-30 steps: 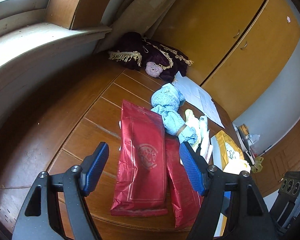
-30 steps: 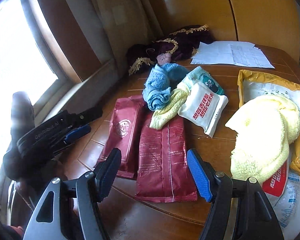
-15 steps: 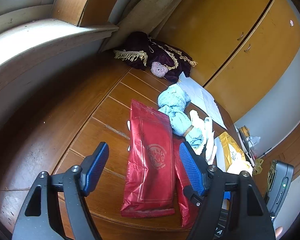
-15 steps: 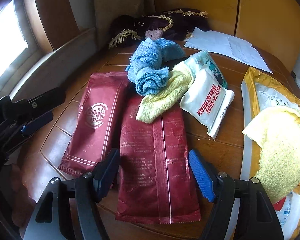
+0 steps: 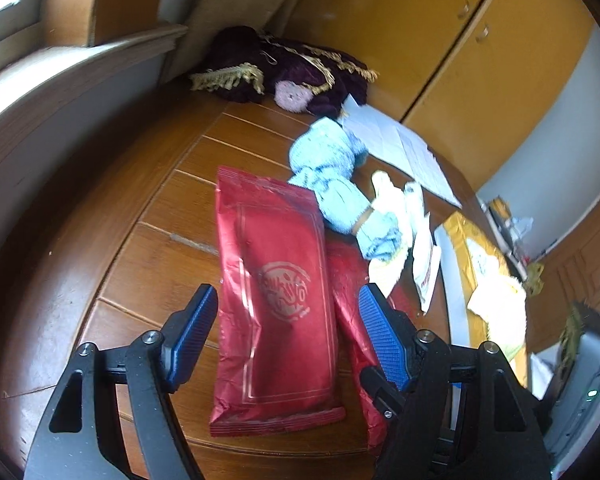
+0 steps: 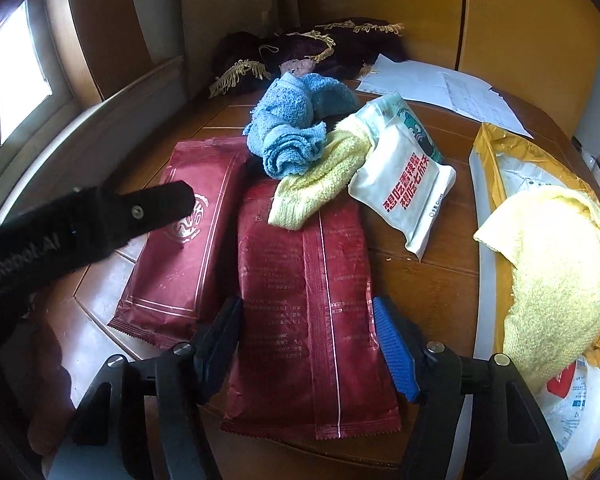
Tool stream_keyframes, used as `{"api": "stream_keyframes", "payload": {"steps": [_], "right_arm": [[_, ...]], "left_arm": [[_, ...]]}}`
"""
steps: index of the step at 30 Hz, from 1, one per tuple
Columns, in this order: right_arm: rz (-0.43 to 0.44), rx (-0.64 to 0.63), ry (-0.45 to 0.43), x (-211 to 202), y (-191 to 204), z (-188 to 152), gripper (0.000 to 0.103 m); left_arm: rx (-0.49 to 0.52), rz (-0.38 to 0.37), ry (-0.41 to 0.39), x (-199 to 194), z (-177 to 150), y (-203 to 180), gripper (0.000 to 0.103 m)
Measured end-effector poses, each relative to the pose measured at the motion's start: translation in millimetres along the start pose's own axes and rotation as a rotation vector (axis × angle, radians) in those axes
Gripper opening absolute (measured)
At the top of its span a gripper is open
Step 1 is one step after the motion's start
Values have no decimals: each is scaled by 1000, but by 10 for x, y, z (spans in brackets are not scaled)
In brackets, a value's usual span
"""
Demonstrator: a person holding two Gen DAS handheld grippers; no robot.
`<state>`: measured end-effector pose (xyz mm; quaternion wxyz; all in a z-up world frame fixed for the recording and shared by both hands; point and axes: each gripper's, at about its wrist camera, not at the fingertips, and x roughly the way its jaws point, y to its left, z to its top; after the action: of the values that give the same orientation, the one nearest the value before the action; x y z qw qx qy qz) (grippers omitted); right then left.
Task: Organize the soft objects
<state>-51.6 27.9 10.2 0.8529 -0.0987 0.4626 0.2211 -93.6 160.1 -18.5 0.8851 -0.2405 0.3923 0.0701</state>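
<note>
Red pouch [image 6: 308,300] lengthwise between open right gripper [image 6: 308,344] fingers

White papers [image 6: 444,92] lie on the wooden table [image 5: 140,208] (near orange cabinets [image 5: 440,40]).

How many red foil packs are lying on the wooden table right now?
2. One red pack with a round logo lies on the left. The other red pack, seam side up, lies beside it on the right, its far end under a yellow cloth. More may be hidden.

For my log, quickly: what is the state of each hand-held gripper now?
Left hand-held gripper: open, holding nothing.
Right hand-held gripper: open, holding nothing.
</note>
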Motion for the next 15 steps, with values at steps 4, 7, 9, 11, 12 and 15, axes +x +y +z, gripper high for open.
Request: {"api": "stream_keyframes", "payload": {"steps": [4,7,9,11,12,15], "right_arm": [[13,22,-8,-56,-41,-42,63],[22,33,-13,-73,-58,-53,63],[21,34,-14,-64,-57,-49,63],[11,22,-20,-62,-34,-58,63],[2,12,-22,-62,-13,-67,63],[-17,-14,-34,-67,30,-89,63]], "left_arm": [[50,43,46,121,-28,-87,73],[61,79,83,238,-26,-78,73],[71,97,100,310,-24,-65,73],[77,107,94,313,-28,-71,73],[76,109,89,313,-32,-75,73],[98,119,81,311,-54,-94,65]]}}
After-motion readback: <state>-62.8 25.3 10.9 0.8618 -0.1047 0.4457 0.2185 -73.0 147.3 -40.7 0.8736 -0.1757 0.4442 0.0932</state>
